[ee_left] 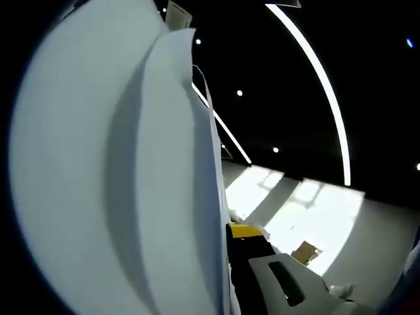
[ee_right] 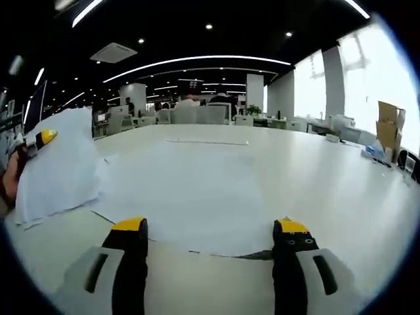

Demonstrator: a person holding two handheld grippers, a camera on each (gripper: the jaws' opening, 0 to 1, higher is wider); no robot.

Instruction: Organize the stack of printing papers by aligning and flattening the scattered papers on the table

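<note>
A bunch of white printing papers [ee_left: 111,170] stands lifted right in front of the left gripper view. My left gripper [ee_left: 226,231] is shut on it, with one yellow-tipped finger [ee_left: 248,230] showing beside the sheets' edge and the other hidden behind them. In the right gripper view that same bunch [ee_right: 62,164] hangs at the far left, pinched by the left gripper [ee_right: 39,139], its lower edge touching the table. Flat sheets [ee_right: 190,190] lie spread on the white table [ee_right: 328,177]. My right gripper [ee_right: 210,226] stands open at their near edge, holding nothing.
A hand [ee_right: 9,177] holds the left gripper at the left edge. Office chairs [ee_right: 197,115] line the table's far side. A cardboard box [ee_right: 388,125] and small items stand at the right by the bright windows.
</note>
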